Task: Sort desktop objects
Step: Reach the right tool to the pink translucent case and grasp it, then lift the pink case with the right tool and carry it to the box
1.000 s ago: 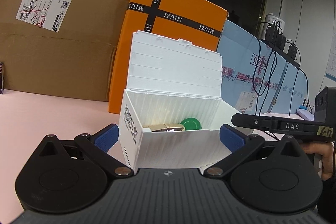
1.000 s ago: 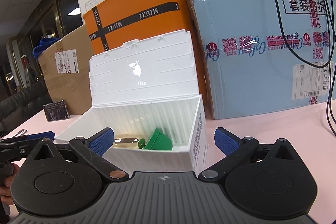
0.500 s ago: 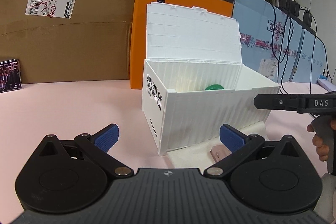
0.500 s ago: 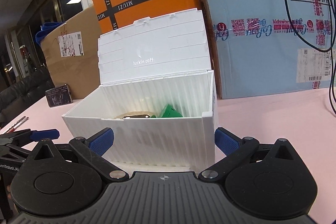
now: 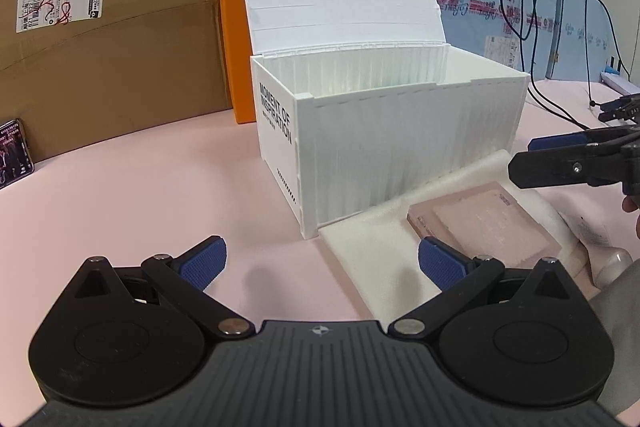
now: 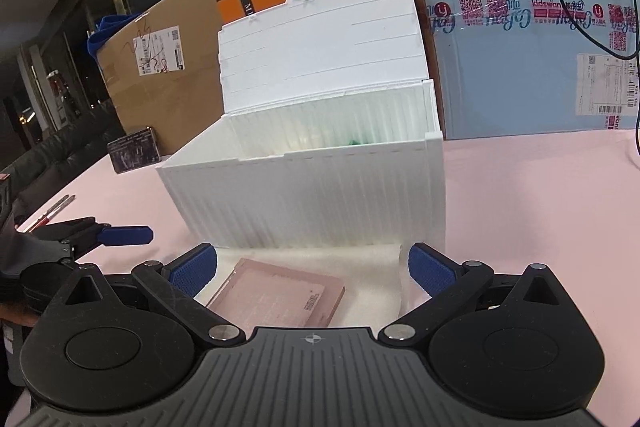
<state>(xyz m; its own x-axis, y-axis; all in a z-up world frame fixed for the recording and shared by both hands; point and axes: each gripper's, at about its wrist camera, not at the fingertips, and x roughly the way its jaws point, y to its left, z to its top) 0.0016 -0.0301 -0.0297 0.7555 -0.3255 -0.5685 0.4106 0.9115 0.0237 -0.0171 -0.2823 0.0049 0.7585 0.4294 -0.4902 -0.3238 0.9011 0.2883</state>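
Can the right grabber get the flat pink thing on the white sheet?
Probably yes. The right gripper is open, and the flat pink thing lies right below it on the white sheet, with nothing on top. The white box stands behind it.

Both grippers (image 5: pixel 320 261) (image 6: pixel 312 267) wide apart, empty

— The white box (image 5: pixel 400 147)?
— Ribbed matt plastic. The sheet (image 6: pixel 360 267) under the pink slab (image 6: pixel 276 297) looks like soft white foam.
— And the slab?
— Smooth, faintly translucent. The table (image 5: pixel 140 207) is matt pink; the brown carton (image 5: pixel 112 59) is plain cardboard.
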